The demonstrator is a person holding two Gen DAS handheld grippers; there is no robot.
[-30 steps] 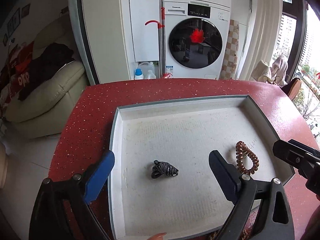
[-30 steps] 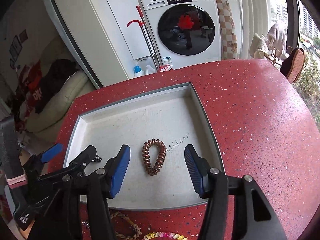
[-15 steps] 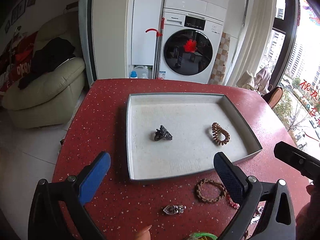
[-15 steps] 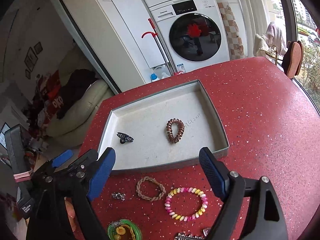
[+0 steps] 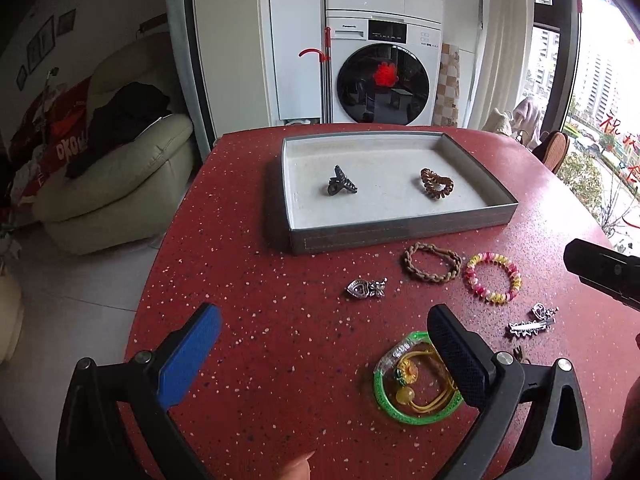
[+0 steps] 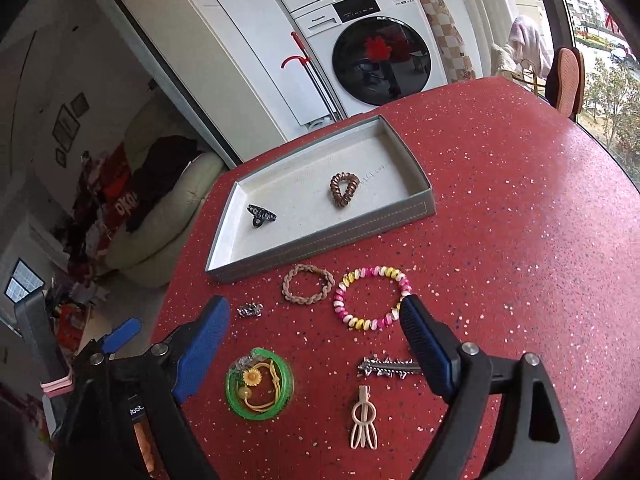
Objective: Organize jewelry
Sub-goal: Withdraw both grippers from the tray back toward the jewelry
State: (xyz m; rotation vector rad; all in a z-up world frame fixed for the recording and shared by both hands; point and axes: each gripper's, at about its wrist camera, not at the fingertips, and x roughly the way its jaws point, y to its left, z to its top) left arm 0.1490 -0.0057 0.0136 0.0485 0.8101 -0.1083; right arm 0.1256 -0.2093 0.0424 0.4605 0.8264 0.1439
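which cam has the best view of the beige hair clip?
Right wrist view: the beige openwork plastic hair clip lies fully visible on the red speckled table, below the silver barrette. Left wrist view does not show it; it is out of frame or hidden there.

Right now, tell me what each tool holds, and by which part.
Nothing is held. The left tool and right tool are both open and empty above the table.

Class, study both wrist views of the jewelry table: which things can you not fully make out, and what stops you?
- Green bangle, left wrist view: one side is covered by the left gripper finger.
- Silver hair clip, right wrist view: one end is behind the right gripper finger.
- Writing on the tray floor, right wrist view: too small to read.
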